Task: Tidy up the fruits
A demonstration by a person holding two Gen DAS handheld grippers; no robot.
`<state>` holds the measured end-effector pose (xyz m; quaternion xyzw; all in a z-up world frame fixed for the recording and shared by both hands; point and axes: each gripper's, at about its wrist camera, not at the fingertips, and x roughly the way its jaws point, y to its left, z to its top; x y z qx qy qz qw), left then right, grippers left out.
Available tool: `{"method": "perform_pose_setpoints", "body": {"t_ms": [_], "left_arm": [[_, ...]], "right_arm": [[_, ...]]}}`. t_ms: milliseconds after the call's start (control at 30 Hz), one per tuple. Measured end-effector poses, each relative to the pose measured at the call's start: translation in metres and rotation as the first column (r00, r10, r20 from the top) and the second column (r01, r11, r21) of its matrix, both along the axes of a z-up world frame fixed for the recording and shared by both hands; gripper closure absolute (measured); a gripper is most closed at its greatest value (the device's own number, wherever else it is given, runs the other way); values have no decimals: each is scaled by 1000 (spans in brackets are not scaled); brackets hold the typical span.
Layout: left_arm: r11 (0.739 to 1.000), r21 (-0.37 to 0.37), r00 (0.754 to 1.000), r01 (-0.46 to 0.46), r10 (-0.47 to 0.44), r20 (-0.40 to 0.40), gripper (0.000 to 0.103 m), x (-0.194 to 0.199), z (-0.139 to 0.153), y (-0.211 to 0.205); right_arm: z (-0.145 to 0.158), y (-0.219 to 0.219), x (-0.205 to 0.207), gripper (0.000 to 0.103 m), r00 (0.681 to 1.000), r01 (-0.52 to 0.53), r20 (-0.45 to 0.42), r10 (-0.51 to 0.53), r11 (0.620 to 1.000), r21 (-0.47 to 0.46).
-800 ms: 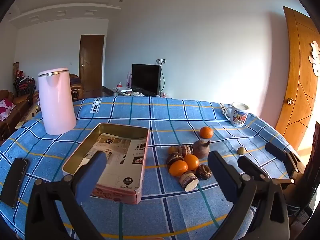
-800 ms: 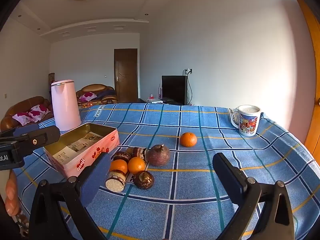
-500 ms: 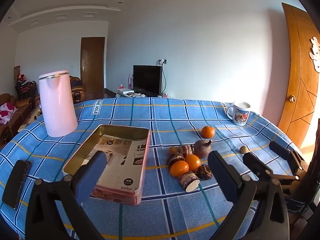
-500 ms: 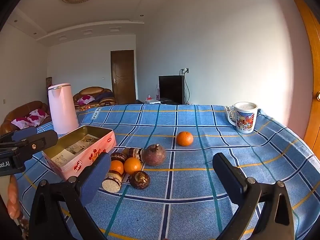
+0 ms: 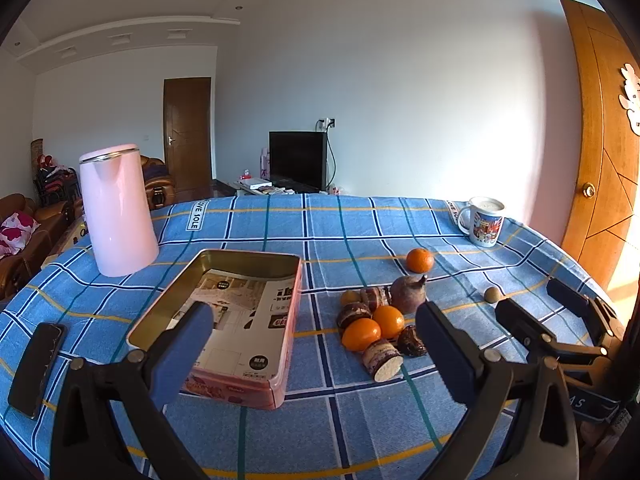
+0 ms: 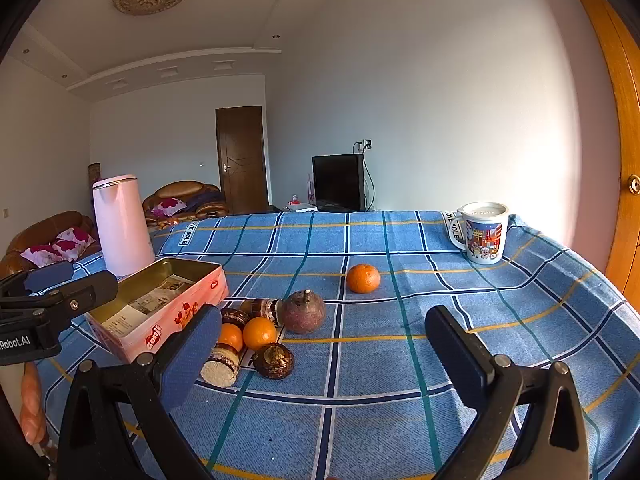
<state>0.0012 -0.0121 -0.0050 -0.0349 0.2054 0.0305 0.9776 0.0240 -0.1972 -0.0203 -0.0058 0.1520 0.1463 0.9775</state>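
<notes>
A cluster of fruit and wrapped snacks (image 5: pixel 376 328) lies mid-table: two oranges (image 6: pixel 259 333), a dark purple round fruit (image 6: pixel 303 313), brown pieces. A lone orange (image 5: pixel 420 260) sits farther back, also in the right wrist view (image 6: pixel 363 278). A small green fruit (image 5: pixel 492 294) lies to the right. An open pink tin (image 5: pixel 280 364) stands left of the cluster, also in the right wrist view (image 6: pixel 180 316). My left gripper (image 5: pixel 312 344) is open and empty above the near table. My right gripper (image 6: pixel 324 356) is open and empty, short of the cluster.
A pink kettle (image 5: pixel 116 208) stands at the back left. A printed mug (image 5: pixel 484 222) stands at the back right. A black phone (image 5: pixel 38 364) lies at the left edge. The table carries a blue checked cloth (image 5: pixel 352 232). A wooden door (image 5: pixel 600 168) is at right.
Both grippers have drifted slightly, so the table sits a little lower and farther in both views. The fruit and tin have not moved. Both grippers stay open.
</notes>
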Motion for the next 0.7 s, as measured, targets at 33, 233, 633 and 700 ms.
{"method": "perform_pose_setpoints", "body": {"t_ms": [33,233,633,700], "left_arm": [[1000,-1,1000,-1,1,-1,0,0,-1,0],[1000,-2,1000,-2,1,-10,0,1,-5,2],[1000,-5,1000,-4,4,-15,0,0,-7,2],[1000,-4,1000,-2,2,-16,0,0,-7,2]], "right_arm": [[-1,0,0,1,1000,-2,-4,2,1000,2],[-8,5,1,1,1000,-13,-20,13,1000,-8],[-10,10,-3,1,1000,-22,-21,22,1000,-11],[-11,10,-3,1,999,-25,-22,25,1000,-11]]}}
